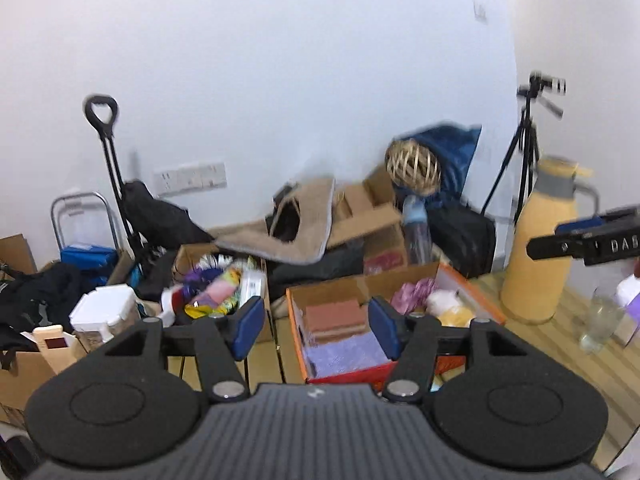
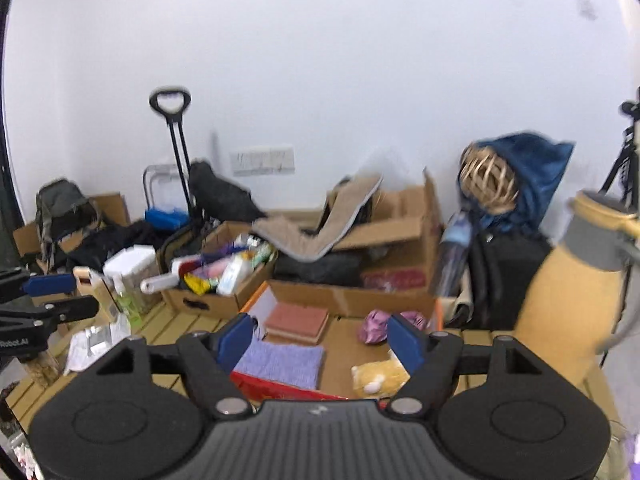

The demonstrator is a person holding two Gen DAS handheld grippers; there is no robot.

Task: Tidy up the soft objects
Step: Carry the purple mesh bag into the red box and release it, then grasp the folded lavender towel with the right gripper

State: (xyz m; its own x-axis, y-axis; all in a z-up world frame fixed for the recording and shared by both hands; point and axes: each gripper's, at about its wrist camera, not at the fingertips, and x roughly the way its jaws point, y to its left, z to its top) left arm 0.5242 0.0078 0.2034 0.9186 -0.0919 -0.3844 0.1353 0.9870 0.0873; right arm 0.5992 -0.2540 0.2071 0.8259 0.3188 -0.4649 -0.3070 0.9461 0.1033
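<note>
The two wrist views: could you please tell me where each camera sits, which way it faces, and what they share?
Left wrist: behind the open left gripper, facing slightly down at the orange box; the right gripper pokes in at right.
Right wrist: behind the open right gripper, facing the same box; the left gripper shows at left.
Shared: purple cloth, yellow jug, wicker ball.
</note>
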